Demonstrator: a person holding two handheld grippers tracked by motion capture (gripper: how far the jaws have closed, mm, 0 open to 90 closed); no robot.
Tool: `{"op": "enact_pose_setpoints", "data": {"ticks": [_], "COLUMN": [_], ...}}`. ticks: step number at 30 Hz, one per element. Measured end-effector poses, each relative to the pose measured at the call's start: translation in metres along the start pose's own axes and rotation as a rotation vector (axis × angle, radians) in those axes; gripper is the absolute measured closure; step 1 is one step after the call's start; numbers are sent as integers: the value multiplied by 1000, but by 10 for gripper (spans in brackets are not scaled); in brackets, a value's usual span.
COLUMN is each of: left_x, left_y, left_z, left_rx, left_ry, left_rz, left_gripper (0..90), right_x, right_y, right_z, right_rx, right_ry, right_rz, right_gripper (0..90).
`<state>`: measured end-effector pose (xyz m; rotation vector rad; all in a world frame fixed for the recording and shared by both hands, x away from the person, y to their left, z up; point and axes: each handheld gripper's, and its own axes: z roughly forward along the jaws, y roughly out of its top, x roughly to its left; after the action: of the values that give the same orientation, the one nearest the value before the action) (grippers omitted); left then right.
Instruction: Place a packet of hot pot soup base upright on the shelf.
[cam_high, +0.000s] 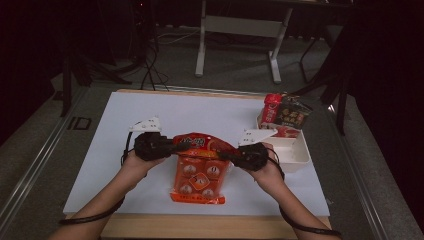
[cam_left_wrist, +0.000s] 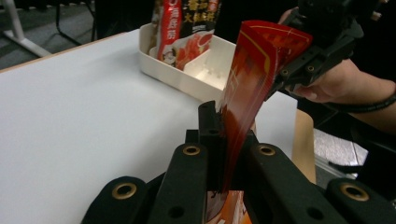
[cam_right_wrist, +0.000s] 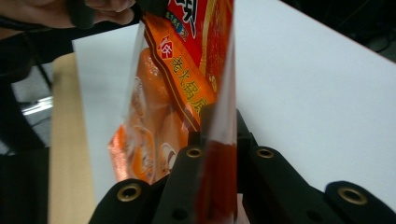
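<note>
1. Both pairs of jaws are clamped tight on one thing: the left gripper (cam_high: 167, 145) pinches one top corner of a red and orange plastic snack bag (cam_high: 199, 170), and the right gripper (cam_high: 234, 156) pinches the other.
2. Between them the bag's sealed top edge is stretched, while its lower part with printed round pieces hangs down to the white tabletop (cam_high: 150, 115) near the person's edge.
3. Beyond the right hand (cam_high: 267, 172) sits a white divided plastic tray (cam_high: 295, 155) holding two more snack packets (cam_high: 285, 116), upright at its far end.
4. Judging by this, the bag is gripped and lifted by its top, but not yet placed in the tray; its near compartment looks free.
</note>
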<state>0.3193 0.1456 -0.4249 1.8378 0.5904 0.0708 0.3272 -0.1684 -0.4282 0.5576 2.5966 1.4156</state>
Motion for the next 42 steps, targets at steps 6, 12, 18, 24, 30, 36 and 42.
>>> {"op": "enact_pose_setpoints", "data": {"ticks": [6,12,18,24,30,36,42], "left_x": [-5,-8,-7,-7,-1,3,1], "left_y": [4,4,0,-7,-19,-32,-45], "left_z": [-10,-13,-13,-10,-7,-8,-10], "left_rx": [-46,-92,-100,-85,-93,-90,-87], "left_ry": [-54,-73,-12,28,47,55,135], "left_rz": [24,18,19,20,13,-15,12], "left_gripper": [830,581,361,128,23,23,9], "right_x": [13,20,20,20,14,8,3], "right_y": [13,22,26,36,43,53,67], "right_z": [-18,-25,-29,-42,-57,-81,-105], "right_rx": [-23,-24,-36,-63,-96,-154,-208], "right_ry": [34,22,24,-4,-51,-76,-114], "right_rz": [-3,-41,-54,-77,-73,-59,-53], "right_gripper": [900,900,900,900,900,900,900]}}
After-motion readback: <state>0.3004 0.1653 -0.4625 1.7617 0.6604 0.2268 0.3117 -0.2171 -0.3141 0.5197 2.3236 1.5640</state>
